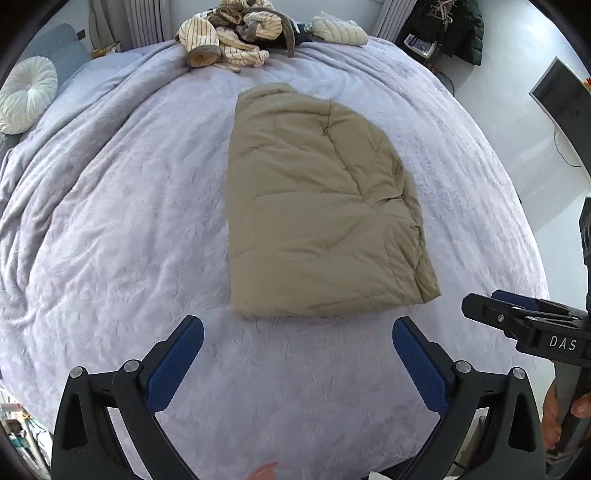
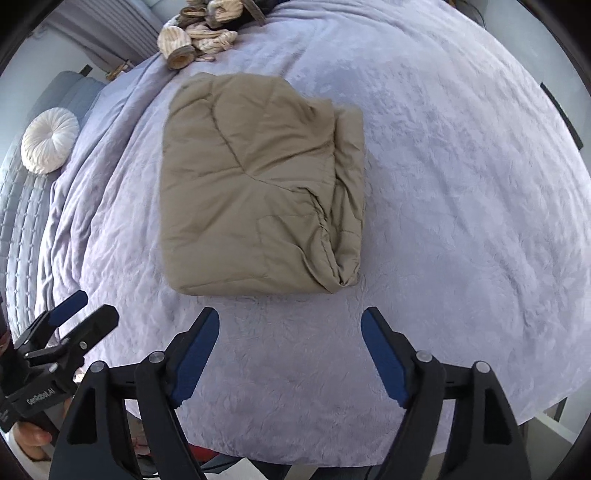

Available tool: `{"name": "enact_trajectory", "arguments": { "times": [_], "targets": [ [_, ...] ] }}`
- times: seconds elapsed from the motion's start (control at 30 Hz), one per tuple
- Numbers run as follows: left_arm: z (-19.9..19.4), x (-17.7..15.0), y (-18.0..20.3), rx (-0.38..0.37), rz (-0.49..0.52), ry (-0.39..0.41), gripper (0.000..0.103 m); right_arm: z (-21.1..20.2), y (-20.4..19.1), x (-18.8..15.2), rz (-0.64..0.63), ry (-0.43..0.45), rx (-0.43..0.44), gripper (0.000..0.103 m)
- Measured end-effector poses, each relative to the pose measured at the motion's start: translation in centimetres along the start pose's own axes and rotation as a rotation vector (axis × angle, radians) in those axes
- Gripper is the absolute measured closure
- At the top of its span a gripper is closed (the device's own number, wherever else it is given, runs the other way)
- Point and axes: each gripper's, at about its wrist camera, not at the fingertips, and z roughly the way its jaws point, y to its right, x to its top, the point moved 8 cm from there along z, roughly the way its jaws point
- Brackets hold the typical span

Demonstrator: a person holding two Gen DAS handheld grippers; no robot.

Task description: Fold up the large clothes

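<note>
A tan padded garment (image 1: pixel 317 206) lies folded into a compact rectangle on the lilac bedspread (image 1: pixel 110 240); in the right wrist view the same garment (image 2: pixel 255 192) shows a bunched fold along its right side. My left gripper (image 1: pixel 297 332) hangs open above the bedspread just in front of the garment's near edge, with nothing between its blue pads. My right gripper (image 2: pixel 290 325) is also open and empty, short of the garment's near edge. Each gripper shows in the other's view: the right gripper (image 1: pixel 513 314) at the right edge, the left gripper (image 2: pixel 81 314) at the left edge.
A heap of striped and cream clothes (image 1: pixel 236 33) lies at the far end of the bed. A round white cushion (image 1: pixel 26 96) rests at the far left by the headboard. A dark screen (image 1: pixel 565 99) and hanging clothes (image 1: pixel 454 29) stand beyond the bed's right side.
</note>
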Motion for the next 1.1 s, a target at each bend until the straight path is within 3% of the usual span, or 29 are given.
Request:
{"name": "enact_trajectory", "arguments": {
  "times": [0.07, 0.13, 0.33, 0.43, 1.1],
  "targets": [
    [-0.9, 0.2, 0.1, 0.003, -0.007, 0.017, 0.001, -0.8, -0.5, 0.3, -0.011, 0.018, -0.003, 0.015],
    [-2.0, 0.5, -0.1, 0.027, -0.017, 0.043, 0.001, -2.0, -0.9, 0.7, -0.021, 0.065, -0.027, 0.0],
    [-4.0, 0.9, -0.5, 0.064, -0.035, 0.059, 0.001, -5.3, -1.6, 1.6, -0.037, 0.181, -0.135, 0.0],
    [-4.8, 1.3, -0.9, 0.082, -0.047, 0.068, 0.001, -6.6, -2.1, 1.9, -0.025, 0.202, -0.13, 0.0],
    [-7.5, 2.0, -2.0, 0.168, -0.072, 0.1, 0.001, -8.2, -3.3, 1.5, -0.043, 0.219, -0.188, 0.0]
  ]
}}
